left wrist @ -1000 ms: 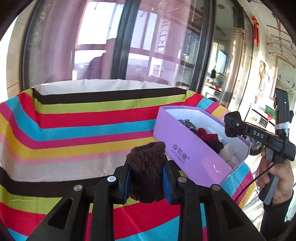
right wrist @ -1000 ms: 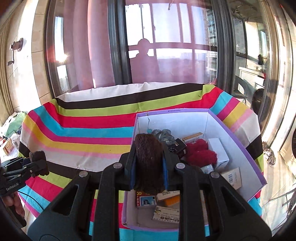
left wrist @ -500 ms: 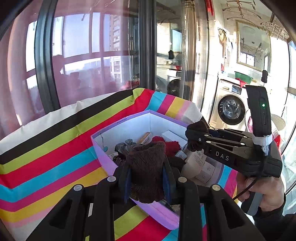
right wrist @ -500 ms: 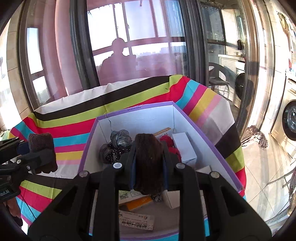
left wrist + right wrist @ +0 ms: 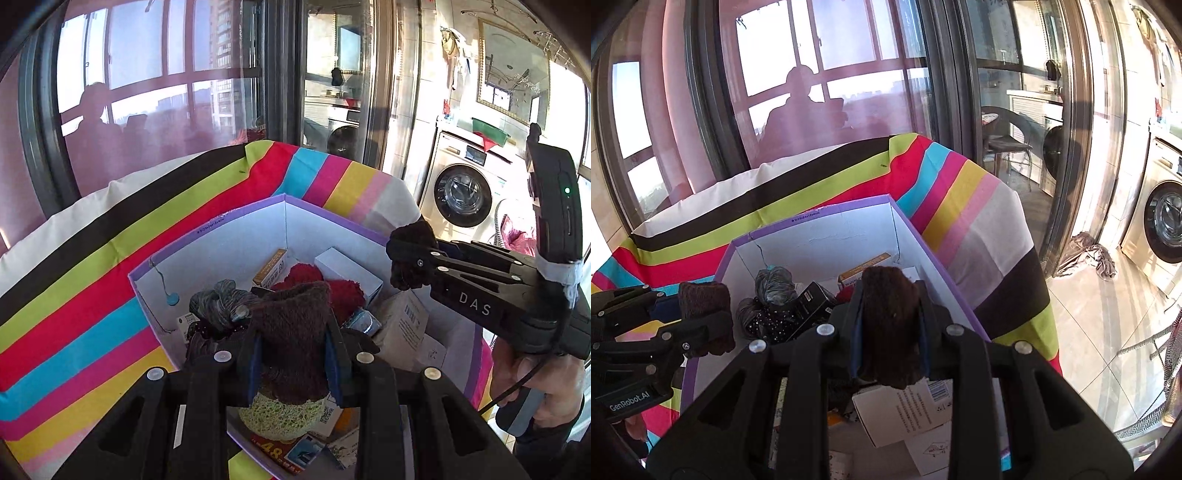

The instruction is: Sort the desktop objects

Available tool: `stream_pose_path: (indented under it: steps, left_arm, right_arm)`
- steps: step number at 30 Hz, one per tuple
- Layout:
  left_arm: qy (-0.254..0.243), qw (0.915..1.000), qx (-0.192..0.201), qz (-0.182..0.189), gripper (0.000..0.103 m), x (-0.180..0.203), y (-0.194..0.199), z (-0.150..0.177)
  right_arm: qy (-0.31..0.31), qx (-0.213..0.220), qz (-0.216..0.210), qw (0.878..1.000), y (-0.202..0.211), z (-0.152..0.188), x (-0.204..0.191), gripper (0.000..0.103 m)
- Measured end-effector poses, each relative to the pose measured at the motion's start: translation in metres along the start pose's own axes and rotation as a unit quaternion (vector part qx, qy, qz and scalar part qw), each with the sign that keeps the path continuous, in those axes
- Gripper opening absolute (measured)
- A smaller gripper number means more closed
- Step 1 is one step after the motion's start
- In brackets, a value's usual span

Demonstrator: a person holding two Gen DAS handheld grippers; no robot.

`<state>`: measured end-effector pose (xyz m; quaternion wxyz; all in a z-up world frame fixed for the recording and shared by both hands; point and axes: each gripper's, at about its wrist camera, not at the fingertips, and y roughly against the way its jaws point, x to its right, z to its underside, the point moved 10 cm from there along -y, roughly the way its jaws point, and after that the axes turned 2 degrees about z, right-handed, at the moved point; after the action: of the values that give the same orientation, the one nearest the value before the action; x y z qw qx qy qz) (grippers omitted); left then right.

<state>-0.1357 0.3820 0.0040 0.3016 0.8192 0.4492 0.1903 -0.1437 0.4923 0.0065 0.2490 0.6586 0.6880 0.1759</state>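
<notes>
A purple box with a white inside (image 5: 207, 236) (image 5: 812, 218) stands on a striped tablecloth (image 5: 92, 266). My left gripper (image 5: 291, 354) is shut on a dark brown knitted piece (image 5: 295, 332) and holds it above the box; it also shows in the right wrist view (image 5: 705, 317). My right gripper (image 5: 890, 332) is shut on another dark brown knitted piece (image 5: 890, 317), also over the box. The right gripper shows in the left wrist view (image 5: 410, 258).
The box holds a grey yarn bundle (image 5: 221, 302), red knitted items (image 5: 314, 280), small white cartons (image 5: 347, 269) and a green sponge (image 5: 277, 417). The table's right edge drops to a tiled floor (image 5: 1108, 332). A washing machine (image 5: 461, 199) and glass doors stand behind.
Both grippers have swung right and come over the box with their brown pieces. The box now fills the lower middle of both views.
</notes>
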Motion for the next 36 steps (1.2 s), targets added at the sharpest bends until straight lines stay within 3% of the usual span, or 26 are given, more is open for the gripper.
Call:
stream_pose_path:
  steps: [5,8,10,13,15,20,22,24,30,33,36]
  left_arm:
    - [0.01,0.9998,-0.019,0.0,0.032,0.0,-0.018,-0.002]
    - [0.021,0.9992,-0.034,0.004,0.035,-0.002,-0.029,-0.002]
    - [0.026,0.9989,-0.039,0.007,0.047,-0.001,-0.033,-0.003]
    - [0.027,0.999,-0.036,0.0,0.073,0.0,-0.032,-0.004]
    - [0.03,0.9989,-0.036,0.0,0.083,0.002,-0.029,-0.004]
    - [0.053,0.9982,-0.027,0.006,0.085,0.013,-0.004,0.002]
    - [0.046,0.9989,-0.013,-0.007,0.094,0.023,0.014,0.005]
    - [0.035,0.9992,-0.005,-0.018,0.103,0.036,0.028,0.009]
    - [0.017,0.9994,-0.009,-0.03,0.103,0.069,0.055,0.024]
    - [0.006,0.9981,-0.012,-0.06,0.103,0.071,0.056,0.025]
    - [0.023,0.9984,-0.013,-0.05,0.103,0.068,0.053,0.022]
  right_arm:
    - [-0.002,-0.005,0.003,1.0,-0.004,0.001,0.007,0.031]
    - [-0.004,-0.005,0.003,1.0,-0.006,-0.001,0.009,0.049]
    - [-0.006,-0.001,0.001,1.0,-0.004,-0.002,0.01,0.068]
    - [-0.012,0.005,0.009,1.0,0.001,-0.005,0.014,0.076]
    - [-0.014,0.006,0.007,1.0,0.004,-0.006,0.015,0.079]
    - [-0.014,0.011,0.006,1.0,0.026,-0.005,0.014,0.088]
    - [-0.02,0.02,0.014,0.999,0.041,-0.003,0.016,0.1]
    - [-0.015,0.025,0.02,0.999,0.053,-0.001,0.014,0.102]
    - [-0.006,0.028,0.002,1.0,0.079,0.01,0.005,0.102]
    - [-0.008,0.029,-0.002,1.0,0.083,0.011,0.005,0.102]
    - [-0.01,0.028,0.0,1.0,0.082,0.01,0.008,0.102]
